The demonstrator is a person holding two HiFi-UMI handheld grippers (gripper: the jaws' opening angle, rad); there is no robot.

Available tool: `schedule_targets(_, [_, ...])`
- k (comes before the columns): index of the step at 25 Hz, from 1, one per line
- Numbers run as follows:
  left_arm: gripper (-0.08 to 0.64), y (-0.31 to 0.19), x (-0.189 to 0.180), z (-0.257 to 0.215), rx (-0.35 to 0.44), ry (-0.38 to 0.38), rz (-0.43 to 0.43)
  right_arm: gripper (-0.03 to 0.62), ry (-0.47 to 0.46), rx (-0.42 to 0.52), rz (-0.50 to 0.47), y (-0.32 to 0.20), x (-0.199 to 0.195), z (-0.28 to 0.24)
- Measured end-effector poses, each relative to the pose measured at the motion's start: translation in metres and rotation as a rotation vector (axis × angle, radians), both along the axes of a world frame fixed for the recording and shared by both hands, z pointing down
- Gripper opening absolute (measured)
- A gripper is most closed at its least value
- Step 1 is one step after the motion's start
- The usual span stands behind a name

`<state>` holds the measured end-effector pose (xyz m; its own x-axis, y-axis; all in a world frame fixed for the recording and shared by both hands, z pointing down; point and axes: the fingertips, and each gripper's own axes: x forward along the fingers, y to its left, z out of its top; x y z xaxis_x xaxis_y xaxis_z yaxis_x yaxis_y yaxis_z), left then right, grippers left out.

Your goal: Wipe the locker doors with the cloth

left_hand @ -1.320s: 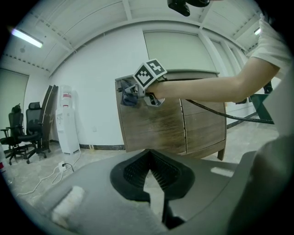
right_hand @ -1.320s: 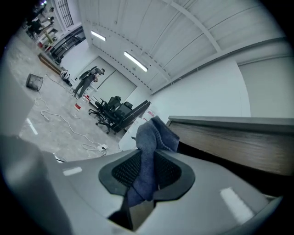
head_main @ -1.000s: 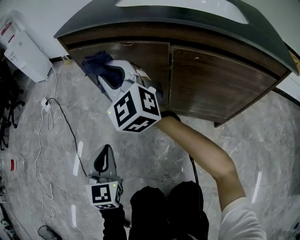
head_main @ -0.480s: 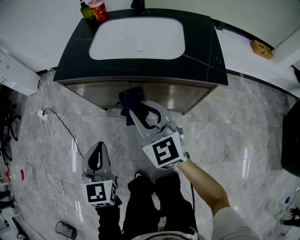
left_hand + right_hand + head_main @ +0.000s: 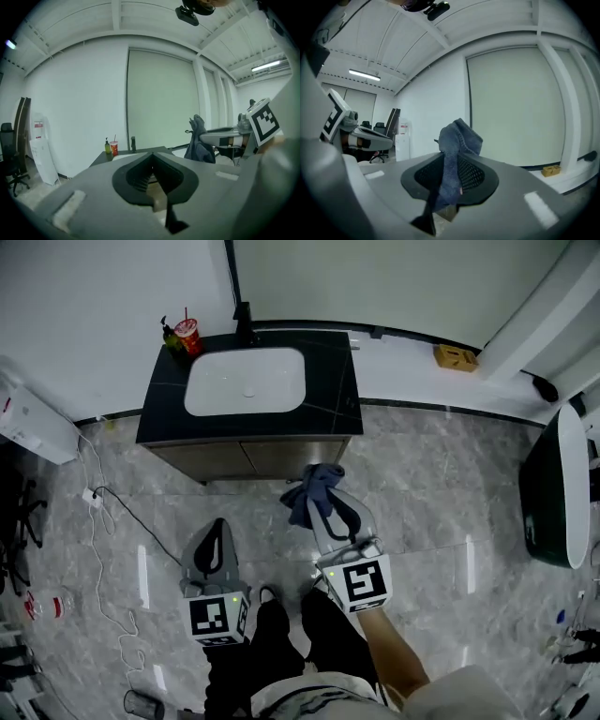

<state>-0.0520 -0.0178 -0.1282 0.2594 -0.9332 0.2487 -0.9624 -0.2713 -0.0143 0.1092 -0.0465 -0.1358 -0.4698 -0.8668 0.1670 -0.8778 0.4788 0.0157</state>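
Note:
The dark wooden locker doors [image 5: 251, 460] sit under a black counter with a white sink [image 5: 246, 381], far below and ahead of me. My right gripper [image 5: 323, 495] is held up in the air, away from the doors, shut on a crumpled blue cloth [image 5: 314, 486]. In the right gripper view the cloth [image 5: 457, 140] sticks up between the jaws and drapes over them. My left gripper [image 5: 217, 524] hangs beside it at the left, its jaws together and holding nothing. The left gripper view shows the cloth [image 5: 199, 140] at the right and the counter behind.
A red cup [image 5: 187, 334] and a green bottle [image 5: 172, 334] stand on the counter's back left corner. A white unit [image 5: 33, 423] and a cable [image 5: 112, 512] lie on the grey floor at the left. A small box [image 5: 457, 356] sits by the far wall.
The view has pulled up and back from the cabinet. Both grippers have risen; the right one has come off the door with the cloth and swung right.

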Motion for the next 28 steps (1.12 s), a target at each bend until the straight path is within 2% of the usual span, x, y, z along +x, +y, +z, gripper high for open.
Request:
schedule_targets(4, [0.003, 0.024, 0.018, -0.058, 0.063, 0.015, 0.073, 0.087, -0.009, 0.04, 0.092, 0.033, 0.018, -0.053])
schedule_targets(7, [0.003, 0.047, 0.019, -0.081, 0.101, 0.013, 0.112, 0.087, -0.035, 0.067, 0.119, 0.062, 0.01, -0.083])
schedule_targets(9, [0.003, 0.067, 0.013, -0.091, 0.099, 0.014, 0.136, 0.087, -0.032, 0.064, 0.147, 0.086, 0.003, -0.095])
schedule_targets(14, [0.003, 0.101, 0.005, -0.107, 0.098, 0.02, 0.178, 0.078, -0.046, 0.082, 0.194, 0.129, -0.002, -0.107])
schedule_targets(19, [0.003, 0.118, 0.003, -0.121, 0.123, 0.011, 0.164, 0.075, -0.069, 0.109, 0.195, 0.154, 0.01, -0.12])
schedule_targets(28, [0.003, 0.136, 0.032, -0.123, 0.117, -0.024, 0.203, 0.075, -0.097, 0.096, 0.217, 0.169, 0.038, -0.124])
